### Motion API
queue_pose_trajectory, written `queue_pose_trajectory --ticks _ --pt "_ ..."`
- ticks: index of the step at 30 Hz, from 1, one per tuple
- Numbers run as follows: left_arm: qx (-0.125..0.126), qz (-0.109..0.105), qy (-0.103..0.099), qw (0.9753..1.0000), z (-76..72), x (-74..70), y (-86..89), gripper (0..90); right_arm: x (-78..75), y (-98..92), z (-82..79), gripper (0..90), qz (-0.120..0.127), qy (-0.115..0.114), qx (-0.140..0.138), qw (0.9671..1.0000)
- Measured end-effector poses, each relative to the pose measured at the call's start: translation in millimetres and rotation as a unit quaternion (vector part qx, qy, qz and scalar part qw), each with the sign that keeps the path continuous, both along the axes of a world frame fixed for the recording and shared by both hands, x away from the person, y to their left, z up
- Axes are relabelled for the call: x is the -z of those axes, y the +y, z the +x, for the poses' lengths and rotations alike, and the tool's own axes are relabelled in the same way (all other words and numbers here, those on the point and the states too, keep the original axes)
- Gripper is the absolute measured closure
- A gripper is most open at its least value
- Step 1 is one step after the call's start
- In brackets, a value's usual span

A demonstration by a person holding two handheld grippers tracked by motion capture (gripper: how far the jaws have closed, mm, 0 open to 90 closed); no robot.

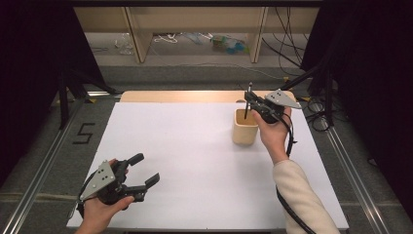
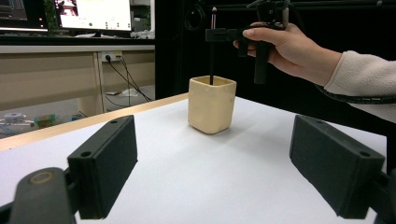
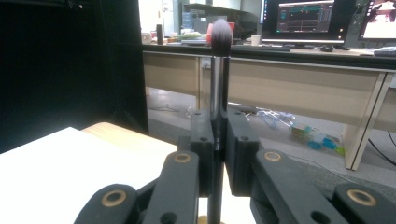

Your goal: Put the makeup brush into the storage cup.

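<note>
The right tool [image 1: 251, 101] is clenched on a brush [image 3: 218, 84], which stands upright with its dark bristles on top and its lower end down inside a cream cup [image 1: 245, 127]. The cup sits on the white tabletop [image 1: 195, 161], toward its far right side. The left tool [image 1: 144, 168] hovers near the front left corner, its 2 jaws spread wide and grasping nothing, well apart from the cup.
</note>
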State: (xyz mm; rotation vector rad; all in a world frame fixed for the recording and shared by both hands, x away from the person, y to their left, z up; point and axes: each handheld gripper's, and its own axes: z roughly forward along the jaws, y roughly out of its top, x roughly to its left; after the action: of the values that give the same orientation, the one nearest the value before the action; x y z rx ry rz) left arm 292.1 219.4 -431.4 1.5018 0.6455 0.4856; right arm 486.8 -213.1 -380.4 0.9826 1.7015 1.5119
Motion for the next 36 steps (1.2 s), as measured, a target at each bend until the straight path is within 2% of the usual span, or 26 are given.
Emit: queue_pose_trajectory --ticks 1,3,4,10,15,19,20,36 --pt "0.0 0.0 0.0 1.0 0.0 0.0 0.0 15.0 1.2 0.2 0.9 83.6 0.005 -0.007 0.001 1.0" --pt "0.0 -0.001 0.0 1.0 0.1 0.0 0.0 14.9 2.1 0.0 1.2 83.7 0.004 -0.008 0.001 1.0" --pt "0.0 -0.001 0.0 1.0 0.1 0.0 0.0 15.0 2.0 -0.5 0.9 83.7 0.0 -0.002 0.002 1.0" --pt "0.0 -0.001 0.0 1.0 0.2 0.0 0.2 15.0 4.0 -0.3 1.6 83.7 0.003 -0.004 0.003 1.0" --pt "0.0 0.001 0.0 1.0 0.3 0.1 0.3 15.0 5.5 -1.0 1.4 83.7 -0.003 0.006 0.002 1.0" --pt "0.001 0.001 -0.001 1.0 0.4 0.1 0.2 15.0 6.8 -1.1 1.7 83.7 -0.002 0.005 0.005 1.0" --pt "0.001 0.001 0.0 1.0 0.3 0.1 0.1 14.9 7.5 -0.8 2.4 83.6 0.002 -0.002 0.004 1.0" --pt "0.0 0.004 0.001 1.0 0.2 0.2 0.2 15.0 12.2 -1.0 3.1 83.7 0.0 0.009 0.003 1.0"
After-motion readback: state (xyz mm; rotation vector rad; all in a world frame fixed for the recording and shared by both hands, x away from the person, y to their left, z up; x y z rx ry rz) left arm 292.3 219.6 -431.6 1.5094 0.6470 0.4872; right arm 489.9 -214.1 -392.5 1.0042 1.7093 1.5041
